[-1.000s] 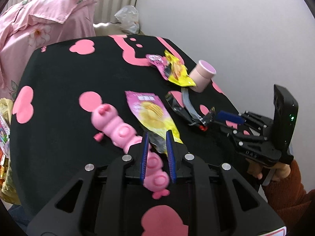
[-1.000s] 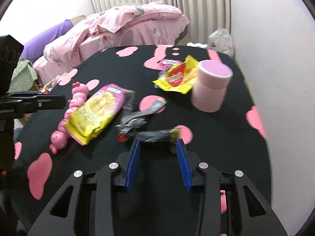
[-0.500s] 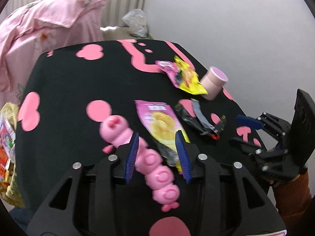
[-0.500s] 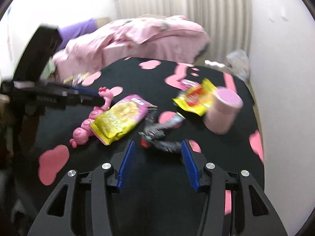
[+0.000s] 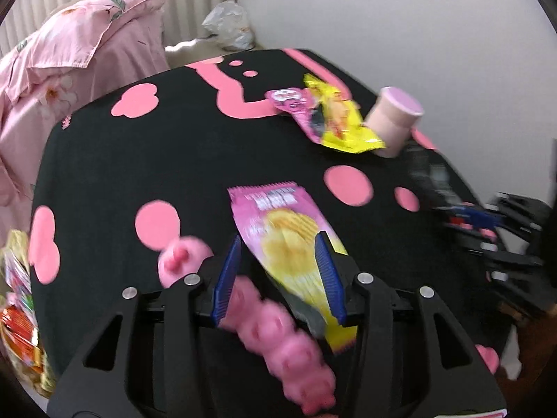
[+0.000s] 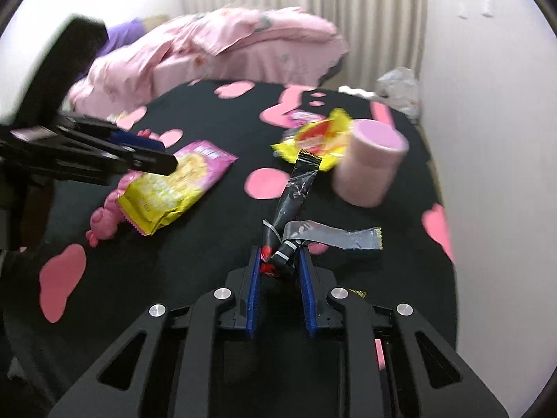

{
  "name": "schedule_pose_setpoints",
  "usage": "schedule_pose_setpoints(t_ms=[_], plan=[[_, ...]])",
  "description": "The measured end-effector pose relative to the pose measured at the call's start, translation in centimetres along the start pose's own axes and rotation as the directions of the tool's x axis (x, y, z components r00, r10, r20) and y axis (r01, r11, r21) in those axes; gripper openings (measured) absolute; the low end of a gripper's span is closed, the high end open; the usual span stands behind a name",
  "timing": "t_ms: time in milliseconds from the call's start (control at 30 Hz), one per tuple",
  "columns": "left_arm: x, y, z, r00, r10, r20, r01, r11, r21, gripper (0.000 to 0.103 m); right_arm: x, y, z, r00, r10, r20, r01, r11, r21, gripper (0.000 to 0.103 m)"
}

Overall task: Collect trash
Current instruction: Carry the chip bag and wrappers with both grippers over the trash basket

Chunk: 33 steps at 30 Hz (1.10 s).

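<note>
A pink-and-yellow chip bag (image 5: 278,230) lies flat on the black table cloth (image 5: 174,160). My left gripper (image 5: 279,238) hovers over its near end with the jaws opening; the bag lies between them and the pads do not press it. My right gripper (image 6: 279,254) is shut on a bunch of black wrappers (image 6: 296,188), and a silver strip (image 6: 330,235) sticks out to the right. One black wrapper stands up off the cloth. A yellow wrapper (image 6: 320,139) and a small pink wrapper (image 5: 289,99) lie beside a pink cylinder (image 6: 369,163).
A pink caterpillar toy (image 5: 278,331) lies left of the chip bag, partly under my left gripper. A bed with a pink quilt (image 6: 216,52) stands behind the table. The wall runs close on the right. A clear plastic bag (image 5: 226,24) sits on the floor beyond.
My left gripper has shifted right from over the pink toy to over the chip bag, and its jaws have widened. The right gripper has closed on the black wrappers and raised one end.
</note>
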State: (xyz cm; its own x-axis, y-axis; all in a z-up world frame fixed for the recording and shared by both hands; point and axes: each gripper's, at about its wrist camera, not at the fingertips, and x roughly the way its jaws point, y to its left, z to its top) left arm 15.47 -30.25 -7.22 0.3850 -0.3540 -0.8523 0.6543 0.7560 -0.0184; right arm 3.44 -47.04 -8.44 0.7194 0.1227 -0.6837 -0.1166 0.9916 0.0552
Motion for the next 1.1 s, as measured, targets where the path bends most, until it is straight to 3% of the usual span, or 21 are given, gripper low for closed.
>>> schedule_pose_setpoints(t_ms=[133,233,300,400,567,600,633,733,900,1100], plan=[[2.4,-1.5,1.1,0.998,-0.008,-0.066,0.010,1.000,0.030,0.046,-1.9,-1.9,-1.0,0.999,-0.025,0.035,0.023,0.997,0.076,0.021],[2.7,-3.2,1.0,0.991,-0.111,-0.070,0.115,0.992,0.058,0.048,-2.3,-2.7,-1.2,0.999,-0.029,0.045,0.025,0.994,0.103,0.021],[2.6,-3.7,0.5,0.987,-0.141,-0.072,0.146,0.987,0.069,0.048,-2.7,-3.1,-1.3,0.997,-0.044,0.057,0.037,0.993,0.116,0.021],[2.4,-4.2,-0.1,0.993,-0.096,-0.066,0.101,0.991,0.086,0.048,-3.3,-3.4,-1.6,0.995,-0.066,0.073,0.057,0.990,0.126,0.021],[1.8,-5.1,-1.2,0.998,-0.049,-0.050,0.050,0.999,0.013,0.048,-4.2,-4.1,-2.0,0.991,-0.085,0.103,0.066,0.983,0.173,0.021],[1.6,-5.4,-1.6,0.999,-0.037,-0.032,0.037,0.999,0.007,0.046,-4.4,-4.2,-2.1,0.991,-0.088,0.105,0.068,0.982,0.177,0.021],[1.5,-5.6,-1.9,0.999,-0.036,-0.017,0.036,0.999,0.006,0.031,-4.5,-4.3,-2.1,0.990,-0.092,0.107,0.071,0.981,0.182,0.021],[1.0,-5.3,-2.2,0.996,-0.089,-0.004,0.089,0.996,-0.023,0.012,-5.1,-4.4,-1.9,0.988,-0.100,0.116,0.076,0.978,0.192,0.021],[-2.1,-4.0,-1.8,0.990,-0.118,0.073,0.123,0.990,-0.064,0.007,-6.6,-3.3,-0.5,0.984,-0.095,0.151,0.070,0.984,0.161,0.021],[-7.9,-1.7,-2.2,0.976,-0.071,0.204,0.090,0.992,-0.090,0.007,-7.6,0.0,2.4,0.979,-0.057,0.194,0.043,0.996,0.074,0.021]])
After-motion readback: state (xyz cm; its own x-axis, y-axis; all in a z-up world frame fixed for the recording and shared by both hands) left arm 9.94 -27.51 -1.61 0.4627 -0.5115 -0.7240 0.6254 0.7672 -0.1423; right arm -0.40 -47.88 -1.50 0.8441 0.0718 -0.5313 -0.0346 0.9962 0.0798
